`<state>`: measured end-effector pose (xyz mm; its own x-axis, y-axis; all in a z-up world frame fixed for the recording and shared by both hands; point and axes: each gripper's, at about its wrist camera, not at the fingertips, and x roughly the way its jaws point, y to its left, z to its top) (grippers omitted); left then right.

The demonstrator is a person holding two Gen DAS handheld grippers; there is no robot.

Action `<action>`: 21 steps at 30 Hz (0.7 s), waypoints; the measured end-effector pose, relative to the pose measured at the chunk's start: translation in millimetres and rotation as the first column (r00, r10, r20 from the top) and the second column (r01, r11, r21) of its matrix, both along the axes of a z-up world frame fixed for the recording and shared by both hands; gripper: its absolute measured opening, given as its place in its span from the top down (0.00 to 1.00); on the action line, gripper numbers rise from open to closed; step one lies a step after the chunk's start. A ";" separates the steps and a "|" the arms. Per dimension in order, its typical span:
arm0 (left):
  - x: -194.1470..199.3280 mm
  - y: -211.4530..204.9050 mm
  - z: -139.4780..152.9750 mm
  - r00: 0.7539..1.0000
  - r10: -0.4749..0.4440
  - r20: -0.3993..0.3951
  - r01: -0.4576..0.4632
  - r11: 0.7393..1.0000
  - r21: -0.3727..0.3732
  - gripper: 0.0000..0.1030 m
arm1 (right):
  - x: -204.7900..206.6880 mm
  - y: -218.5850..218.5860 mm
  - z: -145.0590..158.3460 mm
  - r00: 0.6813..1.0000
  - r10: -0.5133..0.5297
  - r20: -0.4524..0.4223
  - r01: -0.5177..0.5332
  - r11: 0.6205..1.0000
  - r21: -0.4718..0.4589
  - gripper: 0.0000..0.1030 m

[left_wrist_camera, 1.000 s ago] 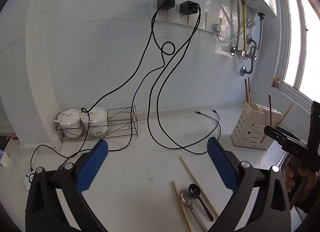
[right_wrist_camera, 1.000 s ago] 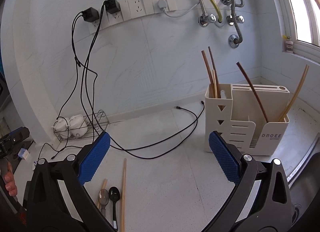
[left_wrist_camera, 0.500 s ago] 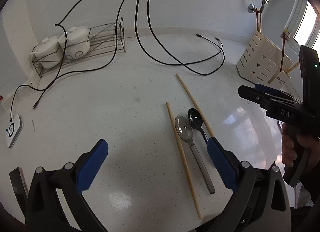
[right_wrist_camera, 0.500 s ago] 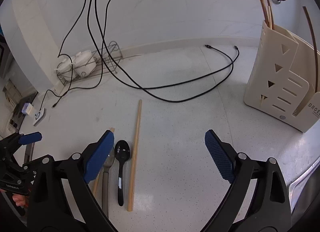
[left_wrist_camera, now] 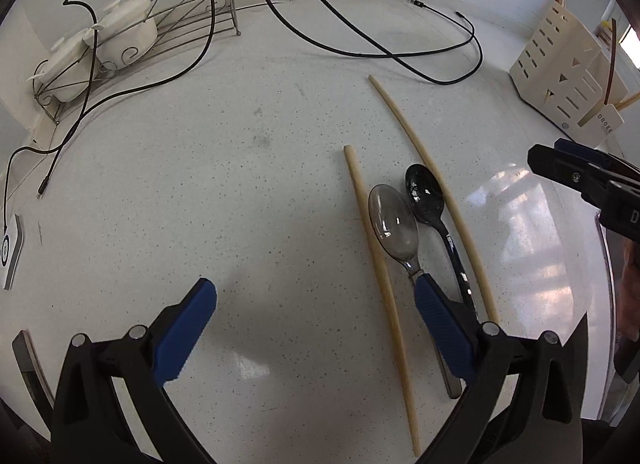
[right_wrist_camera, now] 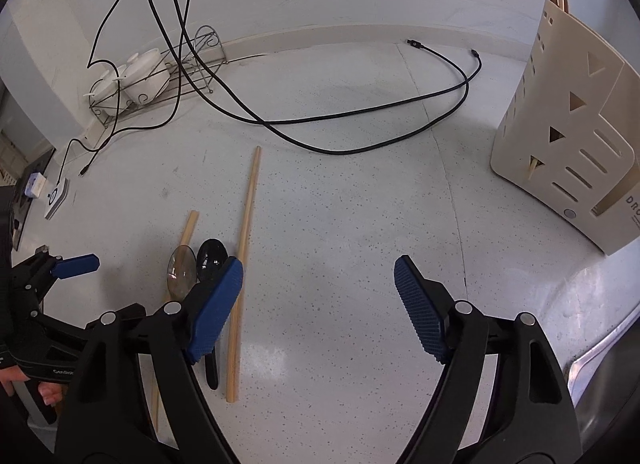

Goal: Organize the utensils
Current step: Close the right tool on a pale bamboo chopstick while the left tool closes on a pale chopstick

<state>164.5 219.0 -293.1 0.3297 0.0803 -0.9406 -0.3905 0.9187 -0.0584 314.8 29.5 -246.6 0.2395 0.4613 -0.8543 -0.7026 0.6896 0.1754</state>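
Note:
Two pale wooden chopsticks point(left_wrist_camera: 376, 256) point(left_wrist_camera: 432, 180) lie on the speckled white counter with a steel spoon point(left_wrist_camera: 394, 224) and a black spoon point(left_wrist_camera: 426, 192) between them. My left gripper point(left_wrist_camera: 314, 288) hangs open just above them; its right finger covers the steel spoon's handle. My right gripper point(right_wrist_camera: 318, 268) points down at bare counter to the right of the utensils. Its jaws are closing with nothing between them, and its left finger overlaps the black spoon point(right_wrist_camera: 212, 256) beside the longer chopstick point(right_wrist_camera: 248, 208). A cream utensil holder point(right_wrist_camera: 560, 136) with several sticks stands at the right.
Black cables point(left_wrist_camera: 360, 44) loop across the back of the counter. A wire rack point(left_wrist_camera: 180, 8) with two white lidded pots stands at the back left. A small white device point(left_wrist_camera: 10, 252) lies at the left edge. A metal sink rim point(right_wrist_camera: 600, 344) runs at the lower right.
Both grippers have tipped from facing the wall down toward the counter and sunk closer to the utensils. The right gripper's jaws stand narrower than before.

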 end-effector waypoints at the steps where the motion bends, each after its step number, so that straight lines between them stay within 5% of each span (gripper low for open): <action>1: 2.2 -0.4 -2.8 1.000 -0.004 -0.011 0.004 1.000 -0.001 0.05 | 0.5 -1.4 -0.3 1.000 -0.003 -0.003 0.003 1.000 0.000 0.28; 21: 17.2 1.0 -27.8 0.996 0.007 -0.089 -0.008 1.000 -0.006 0.05 | -20.6 56.1 -26.0 0.972 0.222 -0.077 -0.234 0.945 -0.227 0.33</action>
<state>181.7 220.0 -320.9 0.2438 0.0764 -0.9668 -0.4012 0.9155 -0.0288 294.2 85.6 -272.6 0.1056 0.2859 -0.9524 -0.8404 0.5377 0.0682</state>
